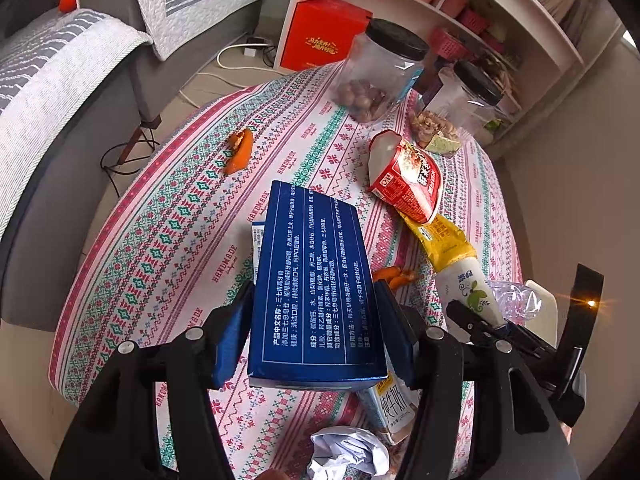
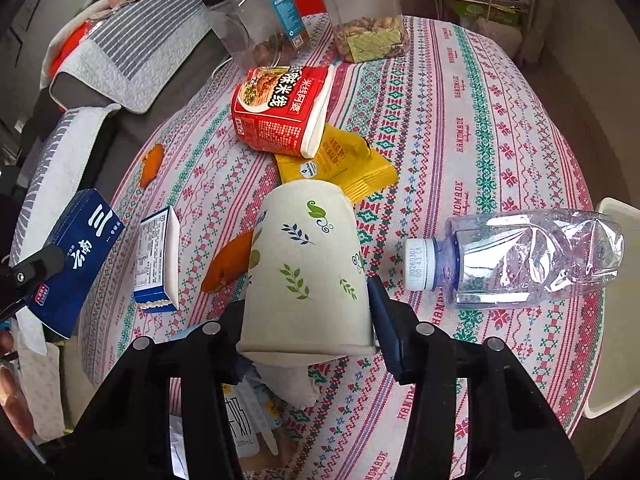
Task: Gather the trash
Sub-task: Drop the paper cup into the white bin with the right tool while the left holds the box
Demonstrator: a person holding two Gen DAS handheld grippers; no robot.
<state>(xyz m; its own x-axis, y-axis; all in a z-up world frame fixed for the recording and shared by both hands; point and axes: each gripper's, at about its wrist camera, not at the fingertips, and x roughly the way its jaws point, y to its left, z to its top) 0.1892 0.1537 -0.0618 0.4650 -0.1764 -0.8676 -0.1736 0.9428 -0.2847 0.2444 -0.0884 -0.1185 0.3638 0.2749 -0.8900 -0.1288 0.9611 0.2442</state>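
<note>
Tablecloth (image 2: 500, 128): 2 jars (image 1: 384, 68), 1 bottle (image 2: 528, 258)

Both wrist views look steeply down, close over the same table (image 1: 168, 216).

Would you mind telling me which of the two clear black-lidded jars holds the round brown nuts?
The jar nearer the sofa holds them; the other jar, by the shelves, holds paler mixed nuts and a green packet.

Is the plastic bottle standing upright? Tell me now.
No, the plastic bottle lies on its side on the tablecloth, crumpled, its white cap pointing toward the paper cup.
</note>
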